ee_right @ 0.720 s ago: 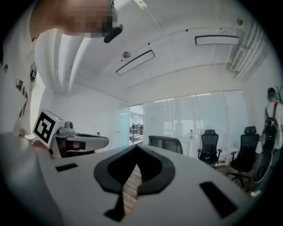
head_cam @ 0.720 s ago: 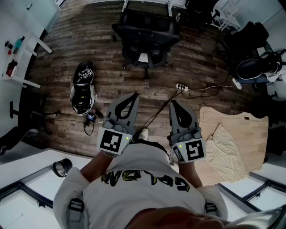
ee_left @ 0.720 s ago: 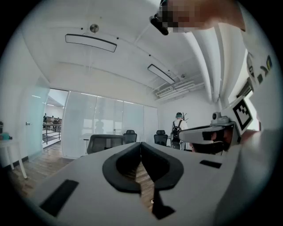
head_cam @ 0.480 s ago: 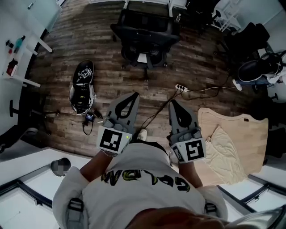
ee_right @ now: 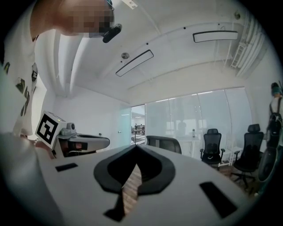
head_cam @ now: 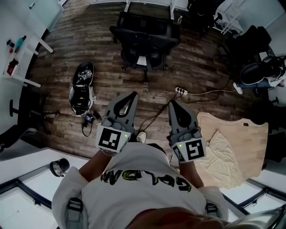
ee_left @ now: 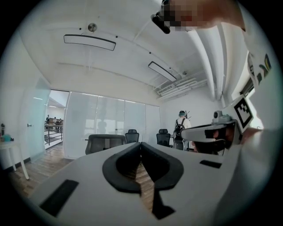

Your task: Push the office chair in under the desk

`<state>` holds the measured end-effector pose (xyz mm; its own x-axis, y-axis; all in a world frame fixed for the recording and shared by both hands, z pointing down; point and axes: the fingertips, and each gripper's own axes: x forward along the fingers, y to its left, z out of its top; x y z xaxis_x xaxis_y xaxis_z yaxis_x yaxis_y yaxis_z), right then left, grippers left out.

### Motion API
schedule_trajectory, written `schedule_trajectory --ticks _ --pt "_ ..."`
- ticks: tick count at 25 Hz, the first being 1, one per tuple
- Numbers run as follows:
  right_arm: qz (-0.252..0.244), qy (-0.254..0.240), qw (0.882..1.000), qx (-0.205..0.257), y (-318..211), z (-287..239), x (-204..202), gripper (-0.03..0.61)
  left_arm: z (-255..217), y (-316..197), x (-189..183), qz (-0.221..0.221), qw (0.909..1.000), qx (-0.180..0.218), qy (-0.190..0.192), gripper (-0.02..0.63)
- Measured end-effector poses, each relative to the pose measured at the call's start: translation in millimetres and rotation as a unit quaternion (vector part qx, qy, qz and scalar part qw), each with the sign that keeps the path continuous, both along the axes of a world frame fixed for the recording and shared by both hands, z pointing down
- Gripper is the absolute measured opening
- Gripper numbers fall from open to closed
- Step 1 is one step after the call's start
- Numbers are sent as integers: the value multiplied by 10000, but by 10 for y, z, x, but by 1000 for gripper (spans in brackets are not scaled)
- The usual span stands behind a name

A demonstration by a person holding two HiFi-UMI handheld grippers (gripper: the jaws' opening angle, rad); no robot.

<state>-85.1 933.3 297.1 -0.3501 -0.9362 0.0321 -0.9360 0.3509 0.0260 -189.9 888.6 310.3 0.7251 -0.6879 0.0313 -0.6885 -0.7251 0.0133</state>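
Head view: the office chair stood in the upper centre of the frame on the dark wooden floor, just below the desk at the top edge. Whether any part of the seat lay under the desk could not be determined. The chair was well apart from both grippers.

The left gripper and the right gripper were held side by side in the lower centre of the frame, above the person's white sweatshirt, tips pointing up the frame towards the chair.

Left gripper view: the left gripper had its jaws brought together at the tips, with nothing between them; the chair appeared just left of centre, beyond the tips.

Right gripper view: the right gripper likewise had its jaws together and held nothing; the chair appeared just right of centre.

Other items noted in the head view: a power strip with a white cable at centre right, a black bag on the floor at centre left, a wooden board at lower right with a pale cloth lying on it, and a lamp at lower left.
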Motion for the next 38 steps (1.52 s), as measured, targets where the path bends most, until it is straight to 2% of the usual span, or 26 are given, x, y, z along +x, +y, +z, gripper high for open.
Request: schedule_trajectory --ticks 8,19,22,26,29,31,34,38 --pt "108 35 9999 0 -613 33 53 11 13 -651 18 6 9999 109 15 11" --pt "197 265 9994 -120 -1876 135 -19 11 129 -1981 -101 109 9998 97 -136 12" --pt "232 392 9989 -101 -2171 149 17 14 233 -2341 -152 155 9991 81 -399 15" --pt "289 810 9962 -167 -2515 250 200 47 459 -2811 -147 327 9932 239 -1090 117" --pt "279 1459 9886 -256 -2791 423 380 86 712 -3233 -193 441 9845 347 -1659 165" --pt "278 1952 9796 -389 -2981 582 527 108 907 -3542 -261 498 9744 474 -2139 187" --pt "252 2515 9650 -691 -3307 877 776 160 1202 -4018 -374 587 9532 595 -2905 225" --pt "6 3161 9439 -951 -3749 1301 1117 212 1605 -4615 -469 723 9225 665 -3734 252"
